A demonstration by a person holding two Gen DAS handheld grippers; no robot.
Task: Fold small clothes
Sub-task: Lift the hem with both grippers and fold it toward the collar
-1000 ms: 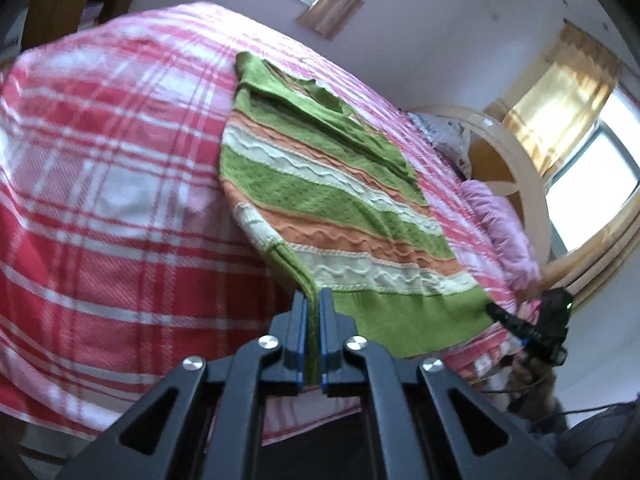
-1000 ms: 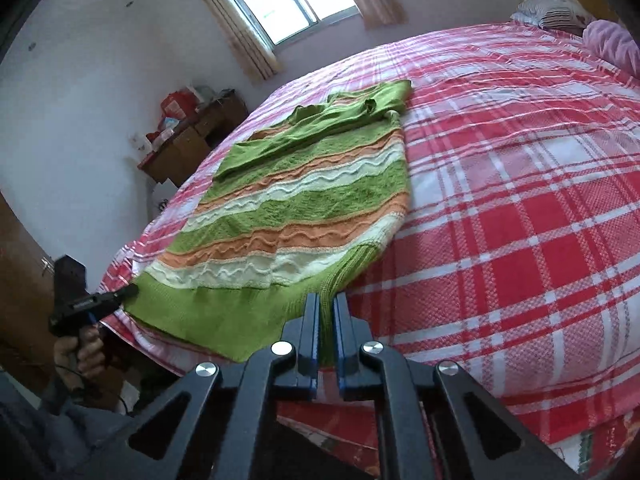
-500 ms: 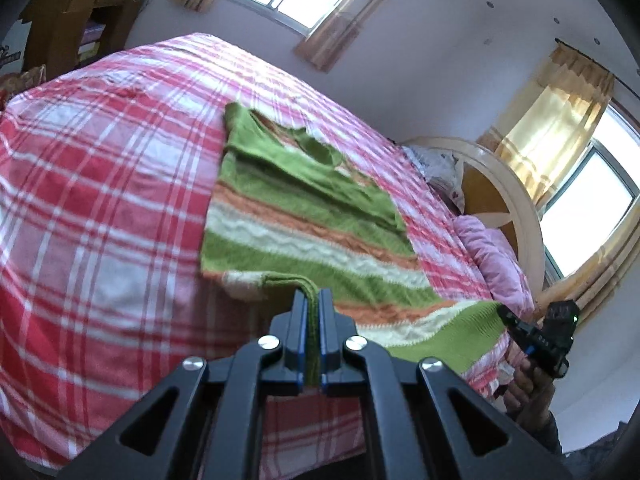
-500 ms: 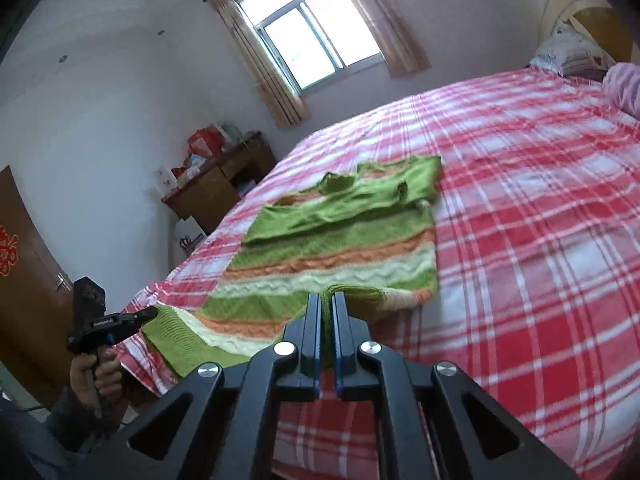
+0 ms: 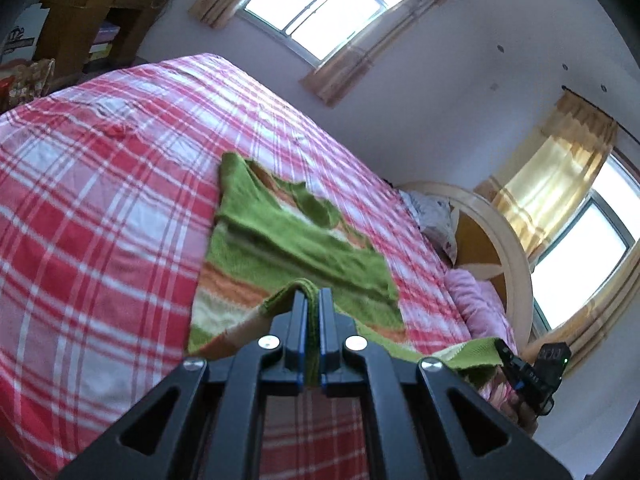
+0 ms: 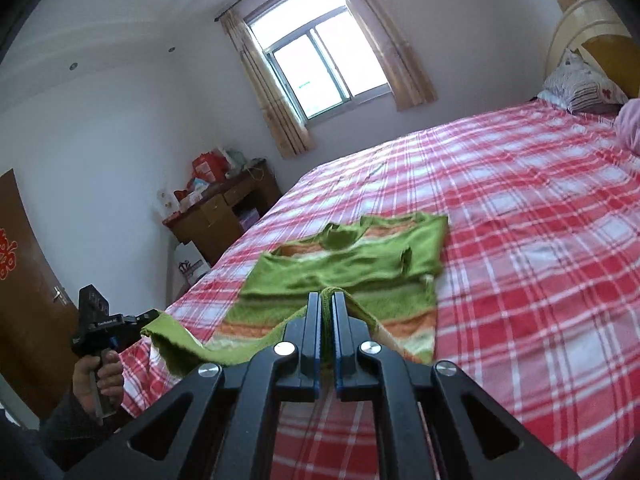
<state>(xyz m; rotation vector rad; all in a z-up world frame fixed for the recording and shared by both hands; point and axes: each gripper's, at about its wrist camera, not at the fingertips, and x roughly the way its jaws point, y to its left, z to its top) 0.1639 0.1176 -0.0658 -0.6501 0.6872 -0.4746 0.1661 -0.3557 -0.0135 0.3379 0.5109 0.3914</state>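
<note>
A striped sweater (image 5: 296, 240) in green, orange and cream lies on the red-and-white plaid bedspread (image 5: 100, 200), collar end away from the person and hem end lifted off the bed. The left gripper (image 5: 313, 300) has its two fingers pressed together on one bottom corner of the knit, a fold of green cloth pinched between the blue pads. The right gripper (image 6: 328, 304) is clamped the same way on the other bottom corner. Between the two corners the hem hangs in a shallow sag above the bedspread, while the upper half of the sweater lies flat with a sleeve folded across the chest.

From the left gripper's camera, the right gripper shows at about four o'clock, near the bed edge, with the green hem running up to it. From the right gripper's camera, the left gripper (image 6: 150, 315) sits at about eight o'clock, held in a hand (image 6: 100, 376) with a dark sleeve. A window (image 6: 320, 76) with beige curtains stands at twelve o'clock, a wooden desk (image 6: 224, 208) at ten o'clock, and pillows (image 6: 580, 84) at two o'clock by the headboard.
</note>
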